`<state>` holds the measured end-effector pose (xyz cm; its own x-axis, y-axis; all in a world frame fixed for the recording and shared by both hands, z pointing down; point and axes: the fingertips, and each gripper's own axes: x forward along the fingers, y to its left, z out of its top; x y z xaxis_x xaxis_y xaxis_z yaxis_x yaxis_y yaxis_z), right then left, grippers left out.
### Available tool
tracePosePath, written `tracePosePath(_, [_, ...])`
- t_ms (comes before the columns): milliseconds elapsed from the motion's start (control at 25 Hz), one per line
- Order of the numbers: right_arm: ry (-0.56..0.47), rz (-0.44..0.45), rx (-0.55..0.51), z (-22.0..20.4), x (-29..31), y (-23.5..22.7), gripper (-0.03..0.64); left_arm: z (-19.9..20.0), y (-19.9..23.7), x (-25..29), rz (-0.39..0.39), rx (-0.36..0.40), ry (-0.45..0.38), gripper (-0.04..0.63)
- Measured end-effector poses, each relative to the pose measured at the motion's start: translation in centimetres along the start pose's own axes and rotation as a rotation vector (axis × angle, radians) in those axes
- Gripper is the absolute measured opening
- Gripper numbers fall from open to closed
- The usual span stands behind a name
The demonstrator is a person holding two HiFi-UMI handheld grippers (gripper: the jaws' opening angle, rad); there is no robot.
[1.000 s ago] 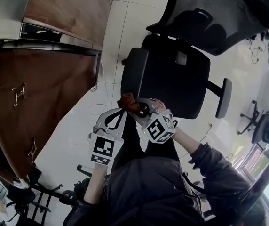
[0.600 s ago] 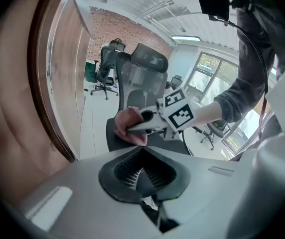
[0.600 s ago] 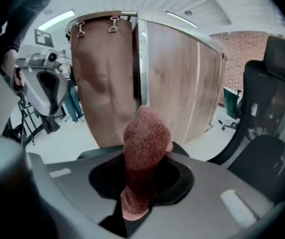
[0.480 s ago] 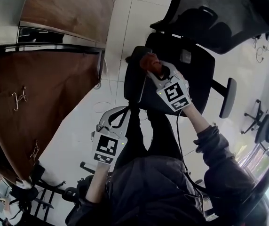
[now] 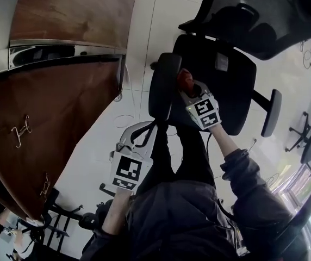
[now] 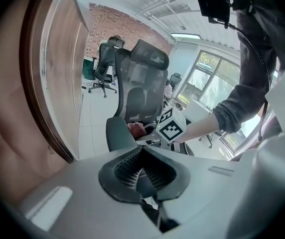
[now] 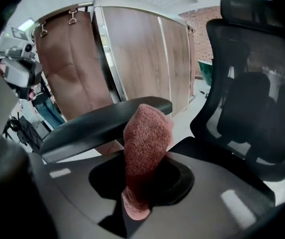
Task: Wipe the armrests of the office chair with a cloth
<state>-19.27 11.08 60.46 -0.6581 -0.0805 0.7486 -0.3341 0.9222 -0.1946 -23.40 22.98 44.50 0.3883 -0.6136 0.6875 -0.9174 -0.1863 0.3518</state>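
Right gripper's [image 5: 188,87] fingers pinch a reddish terry cloth [image 7: 145,133] beside the black padded nine-o'clock armrest [image 5: 163,86]; wiping seemingly barely begun. Left gripper's [image 6: 141,176] fingers are pressed together.

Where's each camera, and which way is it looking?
Head view: on the person's head, looking down at the office chair; arms, left gripper, right gripper show.
Left gripper view: on that gripper, facing the chair; own shut jaws show.
Right gripper view: on that gripper, facing the armrest; jaws clamp the cloth.
Shared: head and left gripper views show the cloth.
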Motion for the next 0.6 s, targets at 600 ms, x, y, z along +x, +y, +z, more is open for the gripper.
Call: tracePosePath(600, [0.131, 0.046, 0.066, -4.4, 9.0, -1.0, 0.089, -1.2, 0.0, 1.0, -0.044, 0.033, 0.057, 0.015])
